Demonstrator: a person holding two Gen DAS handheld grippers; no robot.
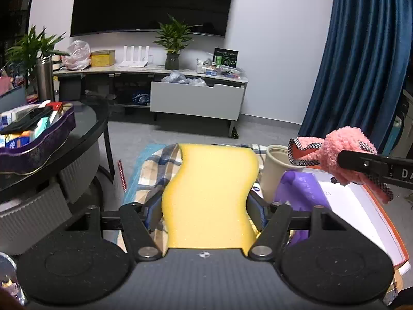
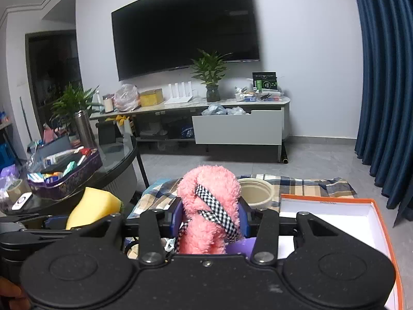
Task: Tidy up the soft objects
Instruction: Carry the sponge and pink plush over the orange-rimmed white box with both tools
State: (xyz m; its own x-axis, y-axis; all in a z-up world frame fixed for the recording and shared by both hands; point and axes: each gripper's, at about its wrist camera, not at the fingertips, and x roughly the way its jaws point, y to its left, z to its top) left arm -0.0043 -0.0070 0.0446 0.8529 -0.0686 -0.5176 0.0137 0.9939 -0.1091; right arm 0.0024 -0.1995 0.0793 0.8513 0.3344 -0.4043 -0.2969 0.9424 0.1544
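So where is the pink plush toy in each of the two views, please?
Left wrist view: the pink plush toy is at the right edge, held up by the right tongs.
Right wrist view: it is low in the centre, upright between the pads.
Shared landmark: the beige cup, just beside the toy in both.

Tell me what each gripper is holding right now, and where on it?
Left gripper clamps the yellow sponge across its narrow waist. Right gripper clamps the pink plush toy around its middle.
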